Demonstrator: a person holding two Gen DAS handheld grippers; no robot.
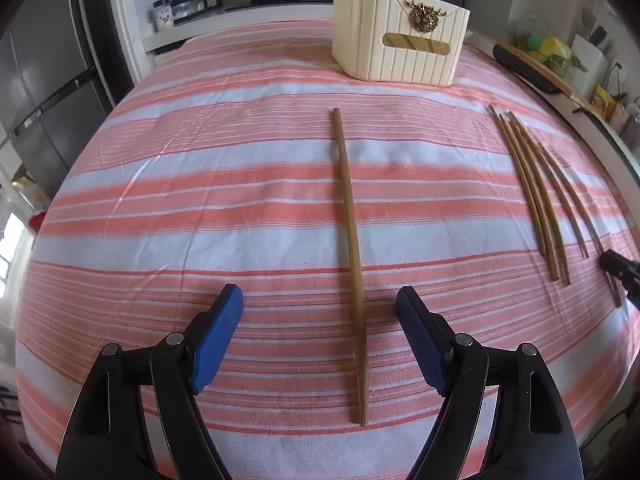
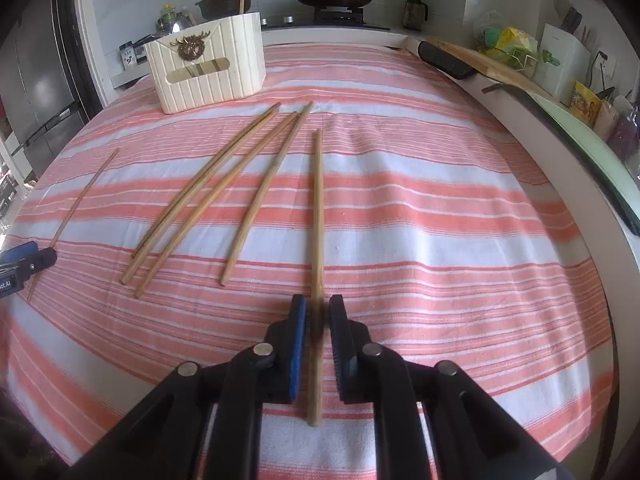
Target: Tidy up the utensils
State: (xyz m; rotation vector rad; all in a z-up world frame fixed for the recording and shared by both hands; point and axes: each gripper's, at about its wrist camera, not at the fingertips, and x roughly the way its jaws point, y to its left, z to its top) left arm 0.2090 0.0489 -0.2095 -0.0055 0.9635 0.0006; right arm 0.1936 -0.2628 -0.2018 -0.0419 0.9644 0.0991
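Judging by six chopsticks loose on the worktop (image 2: 440, 208) — the holder (image 2: 208, 76) at 11 o'clock holds few — sorting has barely begun: right gripper (image 2: 318, 316) clamps one chopstick (image 2: 317, 200), left gripper (image 1: 320, 304) gapes around a lone chopstick (image 1: 350, 240).

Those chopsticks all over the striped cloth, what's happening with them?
A person is tidying chopsticks with a hand-held gripper in each hand. The right hand-held gripper has its jaws closed on one chopstick near its close end. The left hand-held gripper is open, with a single chopstick lying loose on the cloth between its fingers. Four more chopsticks lie flat on the striped cloth. The cream holder at the far end already has some utensils in it.
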